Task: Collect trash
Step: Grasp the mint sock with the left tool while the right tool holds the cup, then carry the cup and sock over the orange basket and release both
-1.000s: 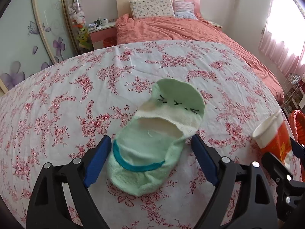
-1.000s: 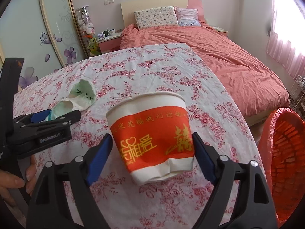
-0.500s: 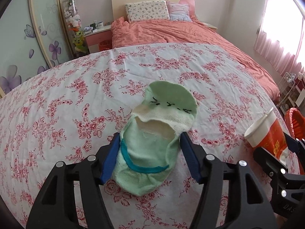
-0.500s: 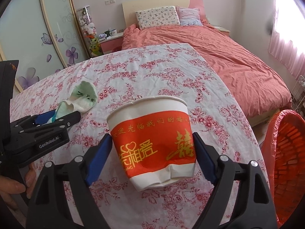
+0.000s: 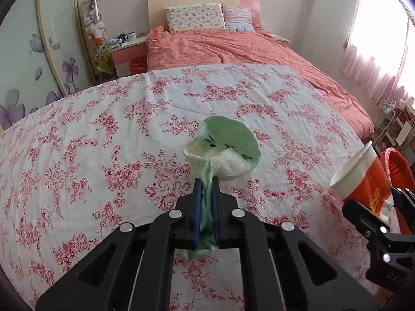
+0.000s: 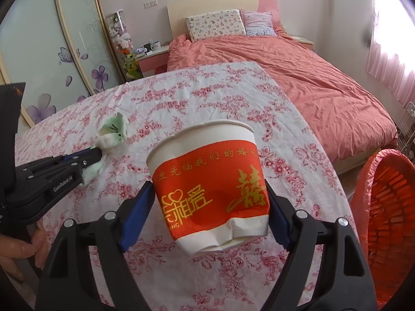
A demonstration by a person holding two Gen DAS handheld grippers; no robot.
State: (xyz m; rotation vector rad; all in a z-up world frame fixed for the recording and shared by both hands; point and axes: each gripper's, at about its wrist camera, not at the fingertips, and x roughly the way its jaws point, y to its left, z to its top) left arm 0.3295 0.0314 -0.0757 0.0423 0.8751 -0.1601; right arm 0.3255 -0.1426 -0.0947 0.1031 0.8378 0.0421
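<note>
The left gripper (image 5: pixel 206 189), just closed, pinches a bunched pale-green sock (image 5: pixel 228 153) above the floral tablecloth (image 5: pixel 103 134). Only the right view shows the right gripper (image 6: pixel 207 202) clasping a dented red-and-white paper cup (image 6: pixel 207 181) beside an orange basket (image 6: pixel 386 223).

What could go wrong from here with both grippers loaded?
1. The left gripper pinches only one end of the sock; the bunched rest hangs free and may snag or slip out.
2. The cup in the right gripper is already creased at its base; more squeeze could crush it.
3. The basket sits off the table's edge, so a drop could miss.
</note>
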